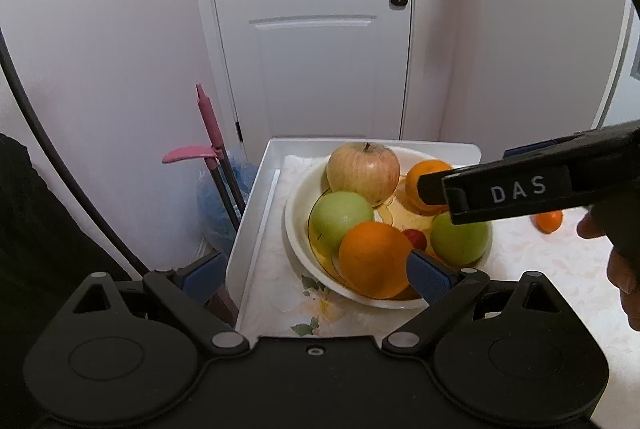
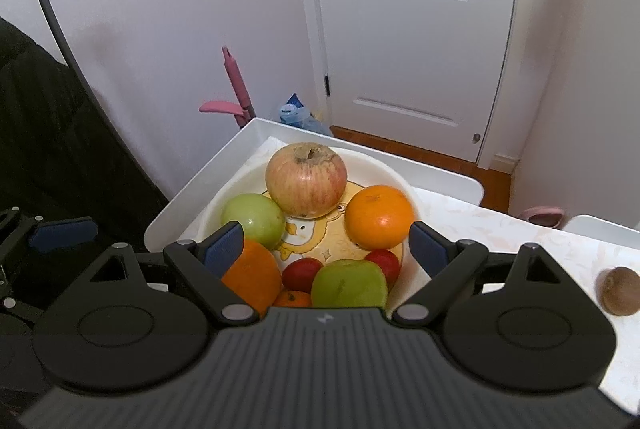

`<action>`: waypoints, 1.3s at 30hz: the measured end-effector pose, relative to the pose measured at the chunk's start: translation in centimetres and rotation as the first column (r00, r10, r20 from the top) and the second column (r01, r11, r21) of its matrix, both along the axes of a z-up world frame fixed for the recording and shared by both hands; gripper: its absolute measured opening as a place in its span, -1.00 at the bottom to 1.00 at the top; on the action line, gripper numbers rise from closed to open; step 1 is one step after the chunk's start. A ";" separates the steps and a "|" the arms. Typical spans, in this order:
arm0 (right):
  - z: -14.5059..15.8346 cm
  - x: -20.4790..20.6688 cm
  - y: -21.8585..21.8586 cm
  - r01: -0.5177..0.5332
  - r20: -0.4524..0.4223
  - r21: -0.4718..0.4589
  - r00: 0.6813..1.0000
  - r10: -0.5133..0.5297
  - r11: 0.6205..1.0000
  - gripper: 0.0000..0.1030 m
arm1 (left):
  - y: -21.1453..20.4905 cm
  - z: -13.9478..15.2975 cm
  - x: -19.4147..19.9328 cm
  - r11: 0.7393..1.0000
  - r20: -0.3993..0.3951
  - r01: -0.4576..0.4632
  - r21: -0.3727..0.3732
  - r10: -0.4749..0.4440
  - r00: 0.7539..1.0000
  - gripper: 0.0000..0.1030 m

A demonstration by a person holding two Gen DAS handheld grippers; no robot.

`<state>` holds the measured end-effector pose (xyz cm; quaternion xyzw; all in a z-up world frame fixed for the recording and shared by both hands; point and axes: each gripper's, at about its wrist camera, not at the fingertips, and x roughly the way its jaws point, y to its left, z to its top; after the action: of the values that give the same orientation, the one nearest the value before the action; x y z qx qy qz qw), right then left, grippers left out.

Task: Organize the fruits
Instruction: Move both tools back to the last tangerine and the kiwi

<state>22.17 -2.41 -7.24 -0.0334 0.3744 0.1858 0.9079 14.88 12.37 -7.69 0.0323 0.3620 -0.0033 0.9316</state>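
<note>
A white bowl with a yellow cartoon print holds a red-yellow apple, two green apples, two oranges, small red fruits and a mandarin. My right gripper hovers open over the bowl, gripping nothing. My left gripper is open too, at the bowl's near left rim, with its right pad beside the front orange. A mandarin and a kiwi lie on the cloth to the right.
The bowl stands on a floral cloth in a white tray-like tabletop with a raised rim. Beyond it are a white door, a pink-handled broom and a blue bag on the floor. A person's hand holds the right gripper.
</note>
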 end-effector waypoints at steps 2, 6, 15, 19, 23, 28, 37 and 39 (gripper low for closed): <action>0.8 -0.7 -0.6 0.014 0.003 0.003 1.000 -0.014 1.000 1.00 | -0.3 0.7 -0.3 1.000 0.009 0.004 0.000 -0.004 1.000 0.92; 2.4 -1.9 -2.3 0.046 0.016 0.011 0.999 -0.046 0.999 1.00 | -1.4 2.3 -1.1 1.000 0.037 0.019 0.013 -0.020 0.999 0.93; 6.7 -6.0 -9.0 0.148 0.100 0.014 0.984 -0.149 0.989 1.00 | -5.6 5.4 -3.0 1.000 0.093 0.025 0.018 -0.026 0.995 1.00; 7.6 -7.2 -12.4 0.194 0.113 0.012 0.974 -0.194 0.981 1.00 | -8.1 6.1 -3.4 0.999 0.109 0.037 0.015 -0.038 0.993 1.00; 7.8 -7.8 -15.4 0.236 0.114 0.001 0.965 -0.235 0.972 1.00 | -10.4 6.3 -3.7 0.998 0.109 0.061 -0.004 -0.060 0.992 1.00; 7.3 -8.1 -19.1 0.249 0.074 0.025 0.965 -0.250 0.968 1.00 | -13.6 6.3 -3.4 0.995 0.104 0.103 0.005 -0.103 0.989 1.00; 5.1 -6.7 -24.9 0.250 0.045 0.012 0.967 -0.250 0.968 1.00 | -19.0 4.2 -1.4 0.992 0.080 0.127 0.004 -0.127 0.989 1.00; 4.4 -6.1 -26.2 0.253 0.038 0.008 0.967 -0.254 0.967 1.00 | -19.9 3.5 -0.7 0.992 0.072 0.130 -0.004 -0.129 0.989 1.00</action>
<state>16.12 -28.58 -2.89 0.0126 0.3577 0.0681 0.9313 14.14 -7.56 -4.16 0.0516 0.3257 -0.0643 0.9419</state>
